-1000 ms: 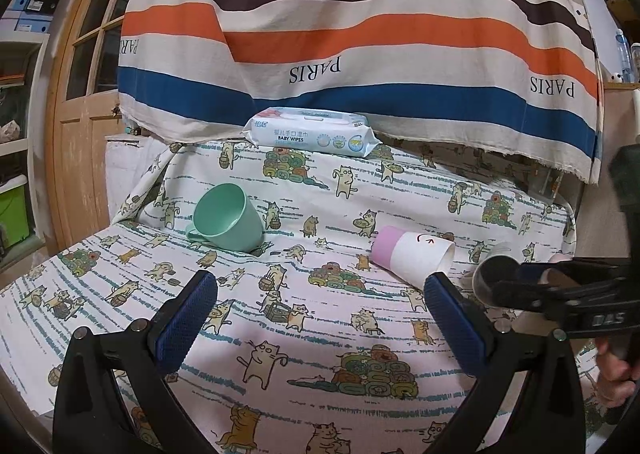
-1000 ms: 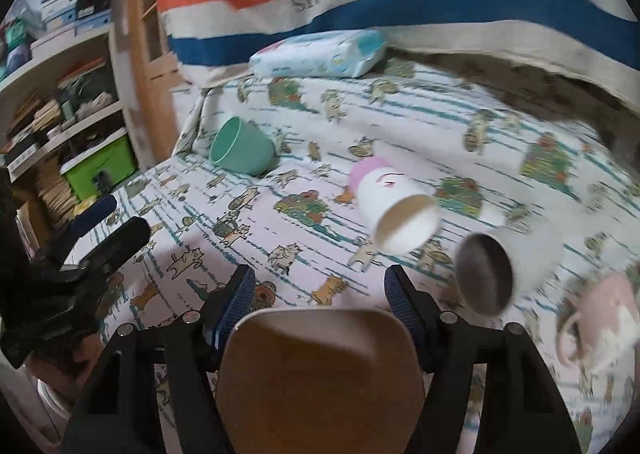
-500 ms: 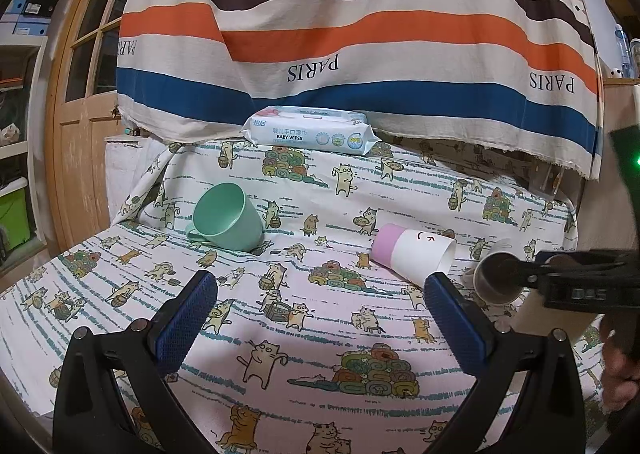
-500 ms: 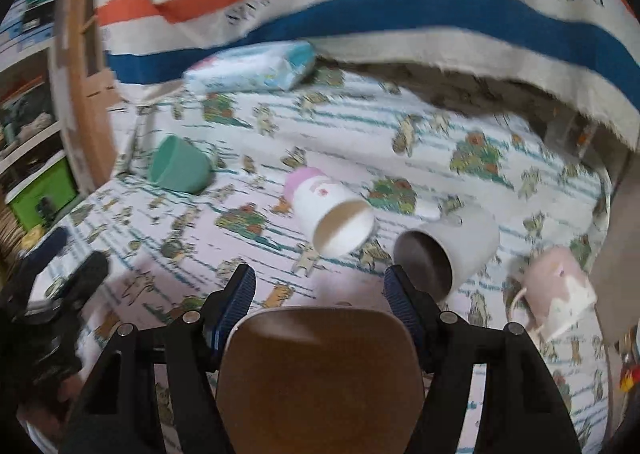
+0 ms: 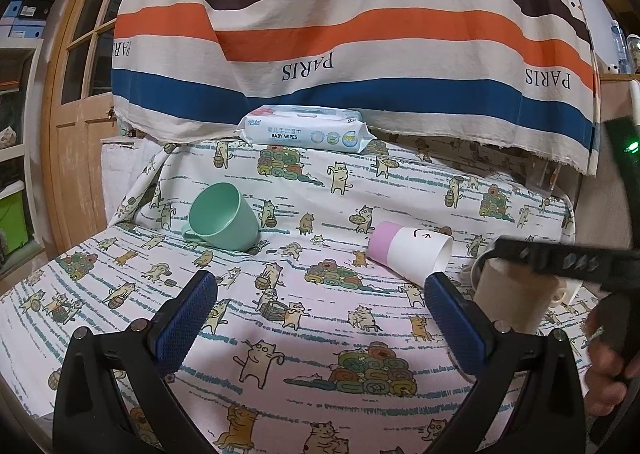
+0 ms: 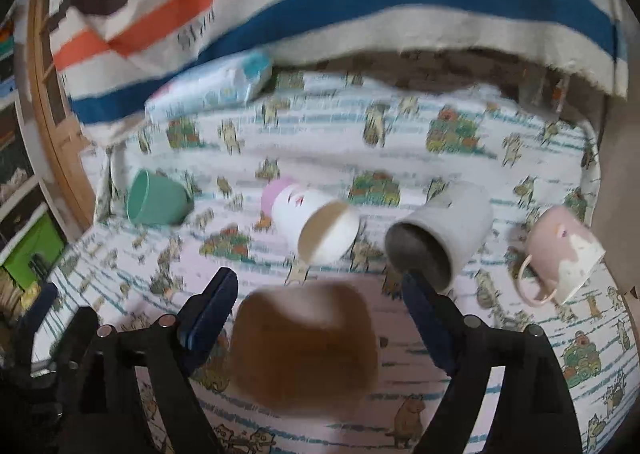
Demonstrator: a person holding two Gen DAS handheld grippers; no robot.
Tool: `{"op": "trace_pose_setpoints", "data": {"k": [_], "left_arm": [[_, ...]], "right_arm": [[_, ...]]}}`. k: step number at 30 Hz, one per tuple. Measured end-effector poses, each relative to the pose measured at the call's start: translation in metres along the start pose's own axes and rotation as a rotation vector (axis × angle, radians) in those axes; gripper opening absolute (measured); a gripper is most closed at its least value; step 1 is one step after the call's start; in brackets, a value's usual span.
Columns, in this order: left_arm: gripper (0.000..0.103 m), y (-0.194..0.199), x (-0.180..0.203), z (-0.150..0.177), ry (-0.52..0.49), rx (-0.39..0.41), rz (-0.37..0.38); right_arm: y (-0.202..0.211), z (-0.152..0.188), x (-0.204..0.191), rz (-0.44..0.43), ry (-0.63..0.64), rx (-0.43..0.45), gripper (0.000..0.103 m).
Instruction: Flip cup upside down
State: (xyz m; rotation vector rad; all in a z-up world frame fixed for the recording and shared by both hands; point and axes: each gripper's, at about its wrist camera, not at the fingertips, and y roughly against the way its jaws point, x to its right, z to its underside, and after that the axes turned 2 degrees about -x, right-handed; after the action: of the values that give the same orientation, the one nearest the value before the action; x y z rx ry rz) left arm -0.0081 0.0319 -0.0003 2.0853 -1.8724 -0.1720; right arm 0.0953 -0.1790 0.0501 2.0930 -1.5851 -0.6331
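Observation:
A tan cup [image 6: 304, 346] stands bottom-up on the cat-print cloth between my right gripper's [image 6: 316, 302] blue fingers. The jaws stand wider than the cup, with a gap on each side. In the left wrist view the same cup [image 5: 516, 298] stands at the right, under the right gripper's black body [image 5: 568, 262]. My left gripper [image 5: 320, 318] is open and empty, low over the near cloth. Several other cups lie on their sides: a green mug [image 5: 224, 220], a pink-and-white cup [image 5: 408, 254], a grey cup [image 6: 440, 234] and a pink mug [image 6: 560, 254].
A pack of baby wipes [image 5: 306, 134] lies at the back of the table under a hanging striped cloth [image 5: 360, 34]. A wooden door [image 5: 76, 114] and shelves stand to the left. The table's right edge [image 6: 596, 174] runs close behind the pink mug.
The right gripper has let go of the tan cup and opened wider. It has swung right and drawn back, and the cup now stands bottom-up on the cloth. The left gripper has not moved.

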Motion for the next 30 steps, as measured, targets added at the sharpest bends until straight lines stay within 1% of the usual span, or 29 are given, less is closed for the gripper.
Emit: {"op": "trace_pose_setpoints", "data": {"k": [3, 5, 7, 8, 10, 14, 17, 18, 19, 24, 30], "left_arm": [[0.103, -0.001, 0.000, 0.000, -0.002, -0.001, -0.001], [0.103, -0.001, 0.000, 0.000, -0.004, -0.003, 0.000], [0.103, -0.001, 0.001, -0.001, -0.007, -0.004, -0.001], [0.103, -0.001, 0.001, -0.001, -0.007, -0.005, -0.001], [0.103, -0.001, 0.002, -0.001, -0.010, -0.008, -0.003], [0.103, -0.002, 0.004, -0.001, -0.020, -0.011, -0.006], [0.103, -0.002, 0.006, -0.001, -0.031, -0.010, -0.009], [0.103, -0.002, 0.006, -0.001, -0.035, -0.009, -0.010], [0.103, -0.002, 0.007, -0.001, -0.040, -0.008, -0.011], [0.103, -0.002, 0.007, 0.000, -0.039, -0.009, -0.014], [0.103, -0.002, 0.009, 0.000, -0.054, -0.010, -0.021]], "right_arm": [[0.021, -0.003, 0.011, -0.019, -0.020, 0.063, 0.085], [0.039, 0.000, 0.021, -0.007, -0.026, 0.132, 0.086], [0.055, 0.007, 0.029, 0.044, -0.005, 0.214, 0.088], [0.062, 0.012, 0.033, 0.085, 0.011, 0.252, 0.090], [0.070, 0.022, 0.043, 0.147, 0.039, 0.302, 0.095], [0.073, 0.037, 0.064, 0.171, 0.060, 0.306, 0.096], [0.077, 0.048, 0.078, 0.192, 0.063, 0.342, 0.097], [0.078, 0.050, 0.081, 0.200, 0.062, 0.351, 0.102], [0.078, 0.054, 0.085, 0.204, 0.058, 0.357, 0.103], [0.076, 0.063, 0.105, 0.152, 0.018, 0.345, 0.103], [0.075, 0.069, 0.112, 0.170, 0.021, 0.341, 0.103]]}}
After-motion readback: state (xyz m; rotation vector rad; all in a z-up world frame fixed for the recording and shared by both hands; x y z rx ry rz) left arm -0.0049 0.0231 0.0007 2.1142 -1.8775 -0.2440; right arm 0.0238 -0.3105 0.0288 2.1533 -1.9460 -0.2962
